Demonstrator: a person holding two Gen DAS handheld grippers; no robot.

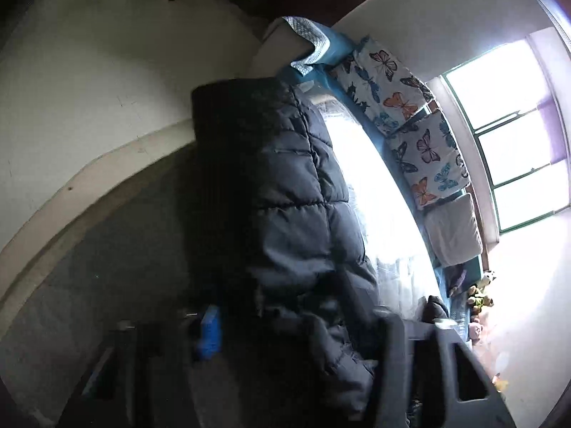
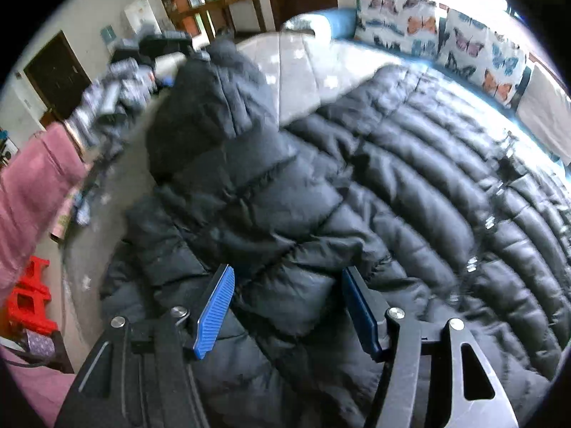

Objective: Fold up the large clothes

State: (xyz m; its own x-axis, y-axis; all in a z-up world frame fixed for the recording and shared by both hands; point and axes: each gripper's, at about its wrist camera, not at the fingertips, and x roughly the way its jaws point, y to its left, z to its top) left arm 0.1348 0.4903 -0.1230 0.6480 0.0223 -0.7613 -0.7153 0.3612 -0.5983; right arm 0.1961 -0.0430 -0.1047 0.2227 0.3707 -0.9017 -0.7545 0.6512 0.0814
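Right gripper [image 2: 285, 306] hangs spread wide over the black puffer coat [image 2: 392, 185] lying across the bed [image 2: 303, 60], probably lining up a grab; left gripper [image 1: 296, 335] looks clamped on its sleeve, lifting it to fold.

a large black quilted puffer jacket [image 2: 321, 178] lies spread over a pale bed cover, filling most of the right wrist view. its body stretches ahead and to the right of the right tool in long stitched, puffy bands with a faint sheen. a sleeve or folded part lies straight ahead, its rounded end far ahead and to the left, crossing over the body. a puffy section sits directly between the blue pads. in the left wrist view the jacket [image 1: 296, 185] runs forward from the left tool as a long dark quilted strip, its nearest part bunched between the fingers.
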